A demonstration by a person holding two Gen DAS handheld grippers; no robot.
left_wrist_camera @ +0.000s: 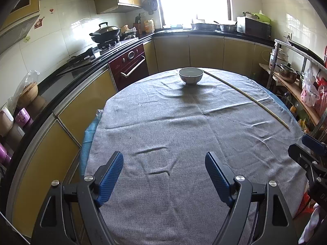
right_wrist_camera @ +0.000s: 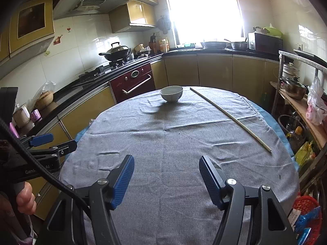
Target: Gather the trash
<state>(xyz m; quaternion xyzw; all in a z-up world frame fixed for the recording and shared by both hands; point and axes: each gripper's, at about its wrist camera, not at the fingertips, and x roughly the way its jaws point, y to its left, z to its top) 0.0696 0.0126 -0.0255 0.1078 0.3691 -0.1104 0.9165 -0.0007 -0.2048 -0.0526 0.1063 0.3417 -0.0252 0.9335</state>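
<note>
Both tools hover low over the near edge of the counter (left_wrist_camera: 163,112), which is draped in a grey woven cloth (right_wrist_camera: 163,138), wrinkled in shallow ridges. The left gripper (left_wrist_camera: 164,164) has its jaws wide apart and empty; the right gripper (right_wrist_camera: 166,168) is the same, wide and holding nothing.

The likeliest piece of trash is the long thin pale stick (left_wrist_camera: 248,97), which lies flat to the right of the bowl (left_wrist_camera: 191,75), running from just beside the bowl toward the near right edge. A few dark crumbs (left_wrist_camera: 130,137) dot the cloth nearer than the bowl.

The stick looks rigid, slim and smooth, so it may roll or slip. A sound grasp would probably come from the right gripper, jaws set across the stick rather than along it, lowered gently so the pads do not pinch the cloth.

The bowl is white, glazed and round, apparently empty.
</note>
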